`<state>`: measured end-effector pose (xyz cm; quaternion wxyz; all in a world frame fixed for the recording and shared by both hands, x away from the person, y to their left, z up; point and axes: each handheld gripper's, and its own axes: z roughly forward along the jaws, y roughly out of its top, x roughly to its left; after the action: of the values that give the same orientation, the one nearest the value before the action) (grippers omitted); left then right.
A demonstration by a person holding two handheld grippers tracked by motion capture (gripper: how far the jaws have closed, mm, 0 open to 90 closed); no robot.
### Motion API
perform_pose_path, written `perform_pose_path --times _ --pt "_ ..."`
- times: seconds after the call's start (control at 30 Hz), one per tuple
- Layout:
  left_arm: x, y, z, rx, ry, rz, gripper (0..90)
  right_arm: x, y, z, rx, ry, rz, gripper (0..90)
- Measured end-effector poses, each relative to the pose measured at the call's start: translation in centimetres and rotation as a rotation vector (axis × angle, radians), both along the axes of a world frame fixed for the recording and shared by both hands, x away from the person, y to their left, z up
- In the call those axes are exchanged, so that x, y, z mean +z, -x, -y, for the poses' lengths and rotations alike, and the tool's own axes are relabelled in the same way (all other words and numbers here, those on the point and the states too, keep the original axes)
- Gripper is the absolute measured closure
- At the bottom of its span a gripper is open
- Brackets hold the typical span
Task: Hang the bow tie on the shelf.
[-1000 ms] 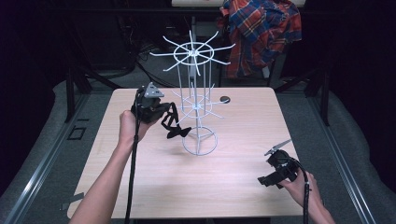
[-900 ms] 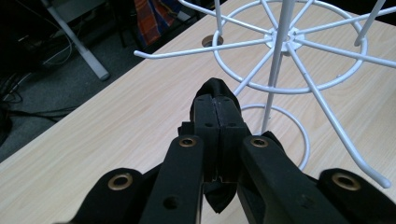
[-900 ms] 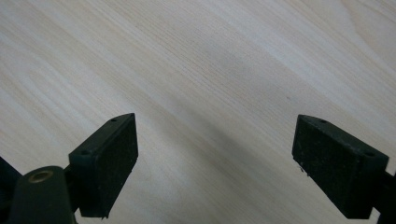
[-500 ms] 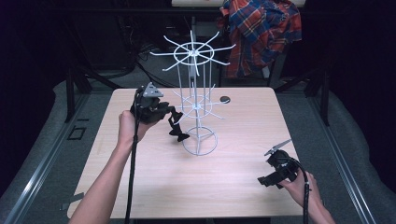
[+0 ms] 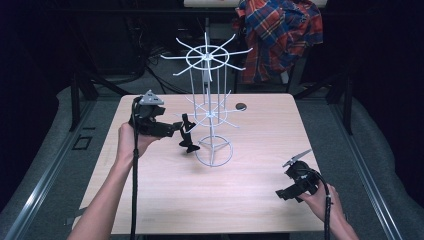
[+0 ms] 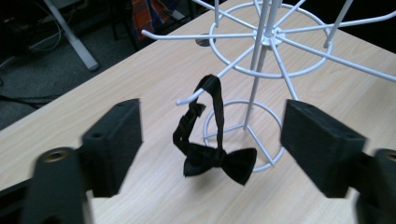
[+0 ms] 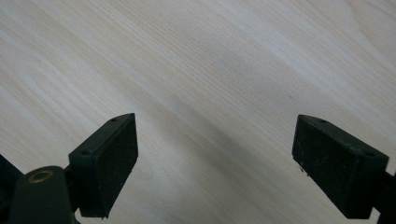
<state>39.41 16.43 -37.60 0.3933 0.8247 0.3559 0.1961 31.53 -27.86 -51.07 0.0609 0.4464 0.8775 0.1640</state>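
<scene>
Two wide-jawed grippers, left (image 5: 176, 129) and right (image 5: 281, 195), over a pale wooden table (image 5: 250, 200) in a dark room.

Black bow tie hung on a white wire rack.

The bow tie (image 6: 219, 161) dangled by its strap loop from a hooked lower arm of the rack (image 6: 261, 70), the knotted bow lowest, tilted, just above the pale tabletop at centre frame. In the high view it (image 5: 188, 137) hung left of the rack's (image 5: 210, 112) ring base, near mid-frame.
</scene>
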Motion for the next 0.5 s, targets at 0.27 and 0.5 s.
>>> perform_pose_path --times 0.27,0.5 --pt "-0.4 1.8 -2.0 0.053 -0.001 0.005 4.0 0.1 0.0 -0.1 0.001 0.001 0.0 13.8" --pt "-1.7 3.3 -3.9 0.099 -0.014 -0.04 0.0 0.2 0.0 -0.2 0.006 0.025 0.001 13.8"
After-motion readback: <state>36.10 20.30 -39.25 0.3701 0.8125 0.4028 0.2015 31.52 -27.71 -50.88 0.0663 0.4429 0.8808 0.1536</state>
